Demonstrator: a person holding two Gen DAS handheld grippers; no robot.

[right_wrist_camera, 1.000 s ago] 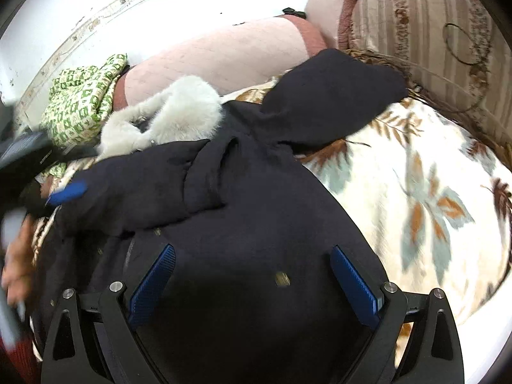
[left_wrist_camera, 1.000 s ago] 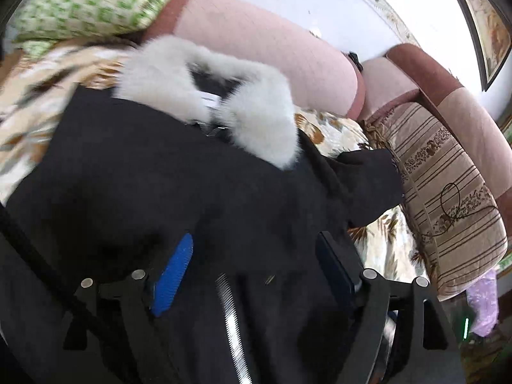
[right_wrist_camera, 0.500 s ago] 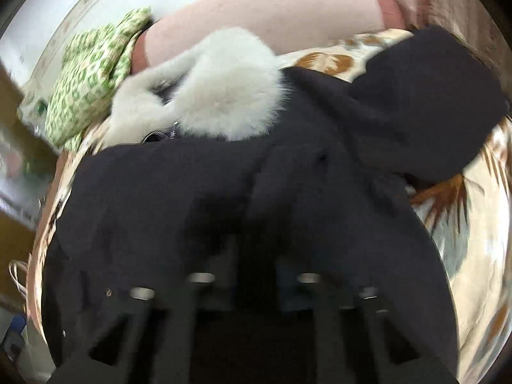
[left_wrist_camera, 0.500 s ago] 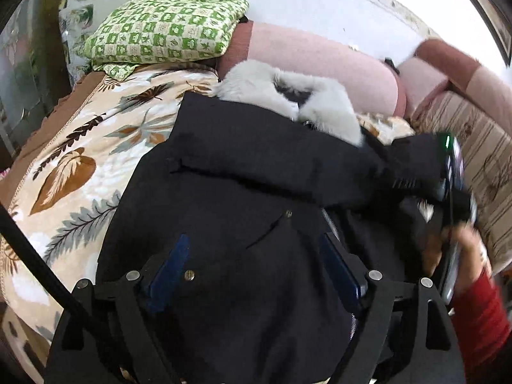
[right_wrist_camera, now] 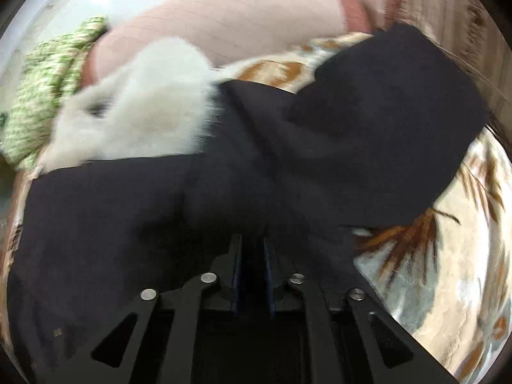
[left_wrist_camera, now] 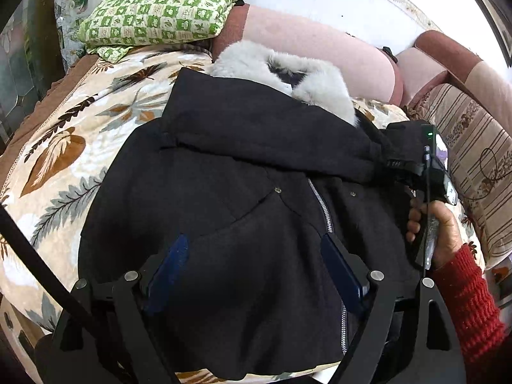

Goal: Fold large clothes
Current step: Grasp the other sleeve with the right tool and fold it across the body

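A black coat [left_wrist_camera: 243, 192] was spread flat on a sofa [left_wrist_camera: 320, 48] over a leaf blanket [left_wrist_camera: 64, 147], most likely so that it could be folded neatly. Its fur collar [left_wrist_camera: 320, 89] was laid at the far end, by the sofa back. One sleeve [left_wrist_camera: 256, 140] was seen folded across the chest, so that the coat was made narrower. The other sleeve [right_wrist_camera: 400, 121] was stuck out to the side, not yet folded in.

The left gripper [left_wrist_camera: 256, 268] was held low over the bottom part of the coat. Its jaws were wide open and nothing was held in them. It seemed to be kept there ready to press or pick up the hem.

The right gripper [right_wrist_camera: 252, 275] was pushed into the cloth near the far shoulder. Its jaws were nearly closed, with only a thin gap. Dark cloth was seen right at the tips, but the picture was blurred, so it could not be told if the cloth was really pinched. It was likely put there so the second sleeve could be pulled over. A green quilt [left_wrist_camera: 160, 9] was left at the sofa's far corner, out of the way.
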